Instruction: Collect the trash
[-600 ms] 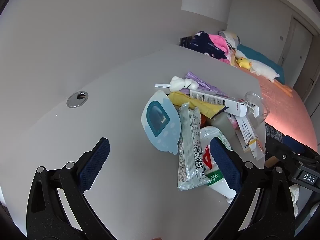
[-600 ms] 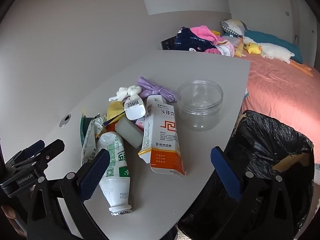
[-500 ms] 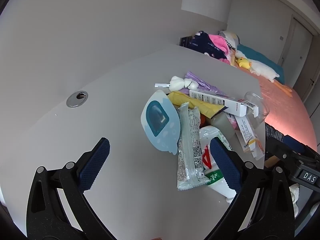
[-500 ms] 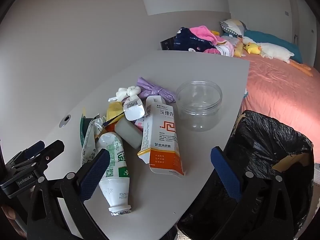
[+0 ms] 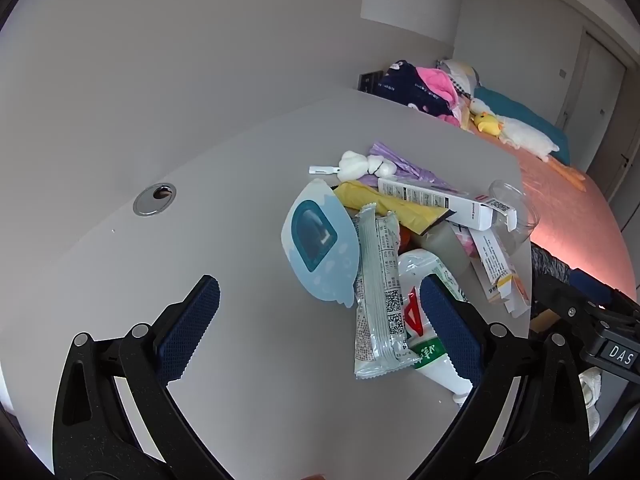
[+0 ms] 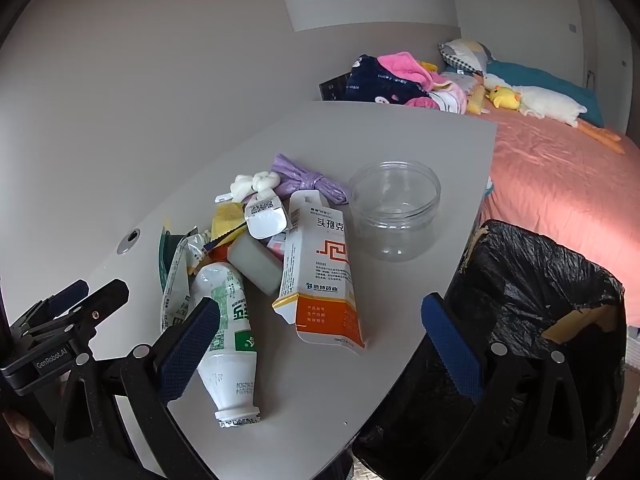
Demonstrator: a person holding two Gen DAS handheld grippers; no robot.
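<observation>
Both the left tongs (image 5: 316,322) and right tongs (image 6: 318,340) hang spread and empty over the trash pile (image 6: 280,248) on the desk (image 6: 420,140), where a clumsy grab could roll the bottle (image 6: 228,332) off the edge, missing the bin bag (image 6: 540,300).

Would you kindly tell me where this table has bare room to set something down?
Bare room: the stretch between the cable hole and the blue pouch, and the far end of the table beyond the clear jar. It is crowded around the bottle and the carton.
</observation>
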